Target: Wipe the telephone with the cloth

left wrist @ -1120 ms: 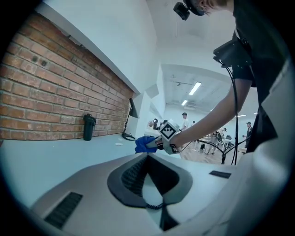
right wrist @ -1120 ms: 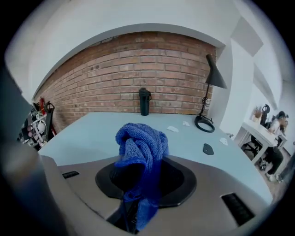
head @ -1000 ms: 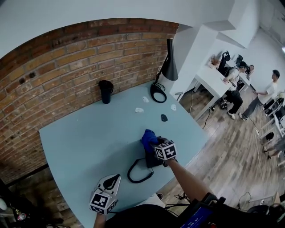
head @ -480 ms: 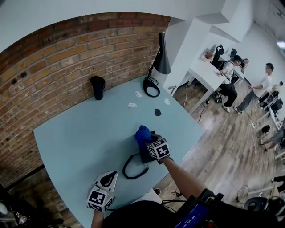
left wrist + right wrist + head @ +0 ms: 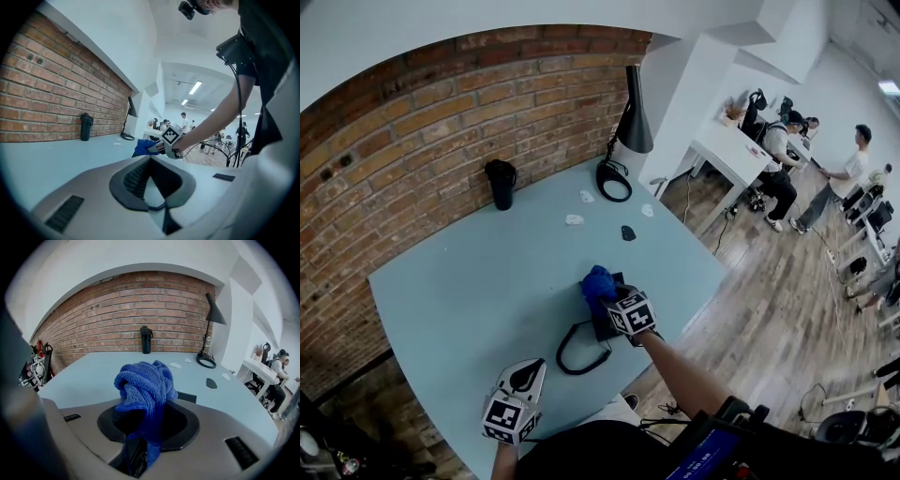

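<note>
A black telephone (image 5: 602, 325) lies near the table's front edge, and its cord (image 5: 579, 354) loops off to the left. My right gripper (image 5: 609, 298) sits over the telephone, shut on a bunched blue cloth (image 5: 598, 281). In the right gripper view the cloth (image 5: 143, 383) bulges up out of the shut jaws of the right gripper (image 5: 143, 420) and hides the phone below. My left gripper (image 5: 530, 377) hangs at the front edge, left of the cord, shut and holding nothing. Its own view, past the left gripper (image 5: 150, 161), shows the cloth (image 5: 142, 148) and the other hand's marker cube (image 5: 171, 135).
A black bottle (image 5: 499, 183) stands by the brick wall. A black lamp (image 5: 633, 127) with a ring base (image 5: 612, 181) is at the far right corner. Small white scraps (image 5: 574, 219) and a dark disc (image 5: 628, 232) lie on the blue table (image 5: 469, 281). People sit at a white desk (image 5: 727, 150) beyond.
The head camera has shifted a little. My right gripper stays over the telephone with the cloth and has moved only slightly. The left gripper holds its place.
</note>
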`<move>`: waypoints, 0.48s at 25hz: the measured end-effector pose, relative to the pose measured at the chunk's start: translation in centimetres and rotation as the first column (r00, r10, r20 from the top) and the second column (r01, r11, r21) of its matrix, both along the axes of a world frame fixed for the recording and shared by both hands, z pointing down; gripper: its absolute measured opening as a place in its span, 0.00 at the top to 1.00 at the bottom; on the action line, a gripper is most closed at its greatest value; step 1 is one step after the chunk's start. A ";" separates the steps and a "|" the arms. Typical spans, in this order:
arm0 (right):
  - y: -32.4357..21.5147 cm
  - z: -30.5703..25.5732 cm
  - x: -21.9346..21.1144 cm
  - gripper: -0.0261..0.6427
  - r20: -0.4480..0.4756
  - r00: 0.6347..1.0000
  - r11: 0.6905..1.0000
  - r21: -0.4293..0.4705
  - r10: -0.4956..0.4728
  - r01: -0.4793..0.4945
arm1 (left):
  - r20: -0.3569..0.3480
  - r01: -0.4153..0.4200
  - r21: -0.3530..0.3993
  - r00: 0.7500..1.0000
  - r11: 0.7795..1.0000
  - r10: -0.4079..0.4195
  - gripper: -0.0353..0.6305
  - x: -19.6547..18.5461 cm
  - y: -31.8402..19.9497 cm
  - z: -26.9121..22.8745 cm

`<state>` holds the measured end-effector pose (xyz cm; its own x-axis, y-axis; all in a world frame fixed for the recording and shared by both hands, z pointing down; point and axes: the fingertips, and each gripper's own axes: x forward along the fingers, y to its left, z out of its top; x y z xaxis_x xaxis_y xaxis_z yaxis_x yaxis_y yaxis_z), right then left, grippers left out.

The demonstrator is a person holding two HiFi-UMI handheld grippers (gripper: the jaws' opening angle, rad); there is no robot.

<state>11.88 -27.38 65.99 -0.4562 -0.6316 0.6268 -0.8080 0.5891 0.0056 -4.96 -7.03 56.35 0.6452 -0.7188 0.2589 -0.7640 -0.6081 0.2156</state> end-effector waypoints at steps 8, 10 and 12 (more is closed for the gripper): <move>0.7 0.4 0.1 0.75 0.001 1.000 1.000 -0.018 0.003 -0.003 | 0.005 -0.007 -0.002 1.000 1.000 0.007 0.92 0.1 0.1 0.1; 0.9 0.5 0.2 0.75 0.000 1.000 1.000 -0.021 0.004 -0.004 | 0.006 -0.007 -0.003 1.000 1.000 0.007 0.92 0.1 0.1 0.2; 1.2 0.6 0.3 0.75 0.001 1.000 1.000 -0.024 0.006 -0.006 | 0.007 -0.009 -0.005 1.000 1.000 0.009 0.92 0.1 0.3 0.2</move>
<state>12.16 -26.15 66.64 -0.4532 -0.6190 0.6415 -0.8114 0.5845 -0.0093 -4.82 -6.75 56.58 0.6494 -0.7120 0.2670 -0.7604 -0.6136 0.2128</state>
